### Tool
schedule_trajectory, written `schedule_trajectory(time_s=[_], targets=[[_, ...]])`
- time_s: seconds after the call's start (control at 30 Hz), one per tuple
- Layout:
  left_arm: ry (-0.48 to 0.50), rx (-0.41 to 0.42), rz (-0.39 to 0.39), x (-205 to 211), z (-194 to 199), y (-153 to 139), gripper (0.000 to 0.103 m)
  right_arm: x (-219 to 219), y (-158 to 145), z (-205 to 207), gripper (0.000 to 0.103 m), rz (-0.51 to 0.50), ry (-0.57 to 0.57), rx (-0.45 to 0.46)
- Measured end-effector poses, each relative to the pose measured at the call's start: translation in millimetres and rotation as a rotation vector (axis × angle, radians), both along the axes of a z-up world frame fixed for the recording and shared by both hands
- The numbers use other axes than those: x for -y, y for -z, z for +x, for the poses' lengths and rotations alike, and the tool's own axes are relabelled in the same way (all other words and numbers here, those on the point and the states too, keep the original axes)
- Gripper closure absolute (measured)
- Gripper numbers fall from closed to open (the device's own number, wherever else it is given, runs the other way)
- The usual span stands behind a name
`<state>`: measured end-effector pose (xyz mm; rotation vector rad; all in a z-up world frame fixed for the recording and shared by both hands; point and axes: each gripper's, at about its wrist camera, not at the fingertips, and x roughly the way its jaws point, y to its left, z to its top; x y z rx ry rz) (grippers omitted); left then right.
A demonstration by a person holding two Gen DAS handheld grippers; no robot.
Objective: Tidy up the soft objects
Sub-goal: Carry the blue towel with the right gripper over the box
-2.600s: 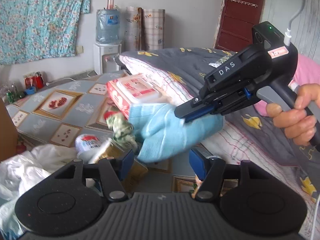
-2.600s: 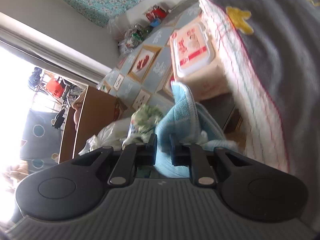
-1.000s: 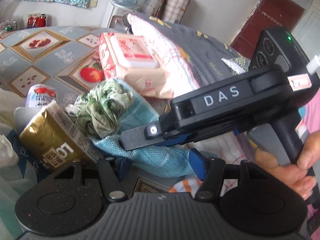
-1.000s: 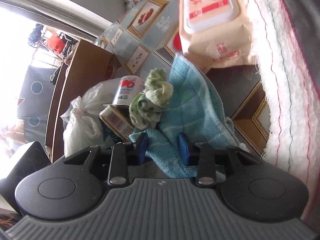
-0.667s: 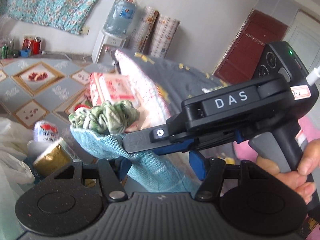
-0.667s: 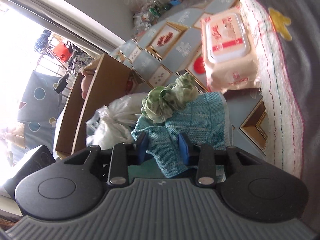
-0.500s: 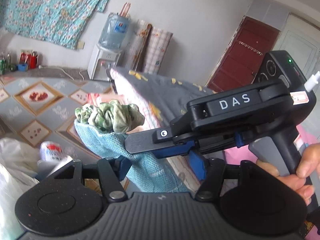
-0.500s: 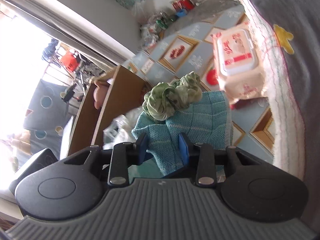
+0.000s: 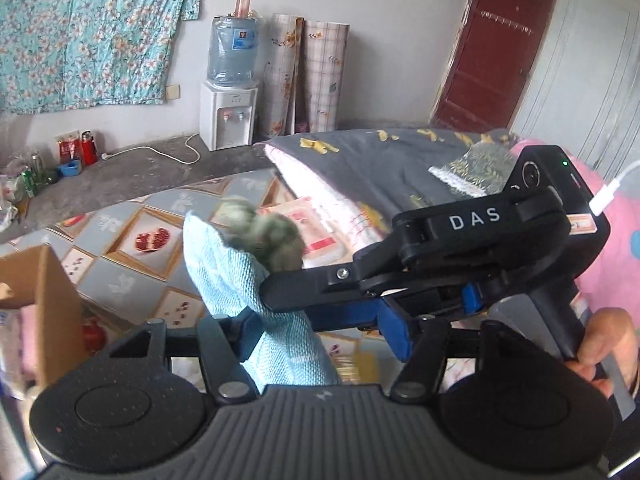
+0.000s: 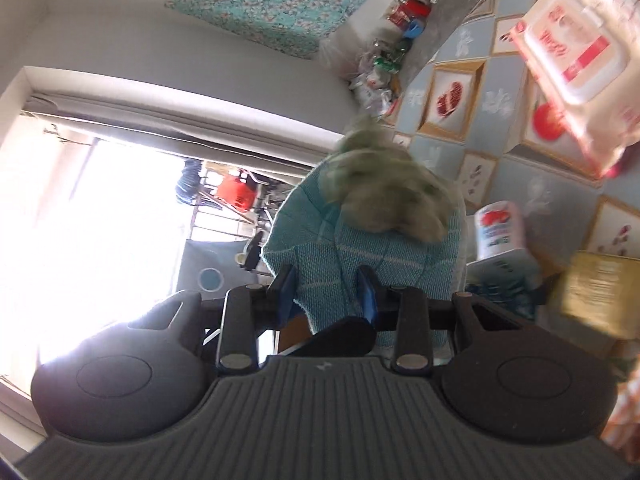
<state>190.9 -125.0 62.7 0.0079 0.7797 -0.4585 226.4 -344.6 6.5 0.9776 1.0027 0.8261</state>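
Between right jaws: blue towel (image 10: 362, 264), pinched at its lower part, lifted clear of the floor. Green scrunchie (image 10: 390, 196) blurred, sitting on top of towel, just beyond the fingertips. Right gripper (image 10: 326, 292) closed on the towel, cloth bunched between the blue pads (image 10: 367, 294).

Same towel (image 9: 256, 300) passes between left jaws, against the left-side pad (image 9: 246, 334); right-side pad stands clear of it, so left gripper (image 9: 320, 336) holds nothing, jaws apart. Scrunchie (image 9: 262, 236) ahead of and above left fingertips. Right gripper (image 9: 288, 288) crosses just ahead of left jaws, coming in from the right, hand (image 9: 608, 348) on its handle at far right.

Beyond left jaws: wipes pack (image 9: 316, 226) on patterned floor mat (image 9: 120, 280), grey quilt (image 9: 380, 168) further right. Cardboard box (image 9: 44, 304) left of left jaws. Water dispenser (image 9: 228, 118) at back wall.

Right of right jaws: wipes pack (image 10: 576, 56), white can (image 10: 498, 230), gold carton (image 10: 600, 292), blurred.
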Motion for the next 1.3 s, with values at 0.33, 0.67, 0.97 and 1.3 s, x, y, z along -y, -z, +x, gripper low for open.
schedule_trajectory(time_s=[0.33, 0.67, 0.97, 1.3], targets=[[-0.010, 0.008, 0.089, -34.2, -8.0, -27.7, 0.041, -48.0, -8.0, 1.5, 0.068, 0.106, -0.019, -0.022], [-0.129, 0.053, 0.141, -114.7, -34.3, -54.6, 0.040, -147.7, -29.1, 9.8, 0.068, 0.144, -0.149, -0.017], [-0.343, 0.031, 0.223, -232.6, -53.7, -57.4, 0.040, -314.1, -15.3, 25.0, 0.066, 0.175, -0.346, -0.082], [-0.431, -0.124, 0.309, -331.9, -25.9, 7.6, 0.041, -435.8, 61.9, 48.3, 0.065, 0.072, -0.398, -0.236]])
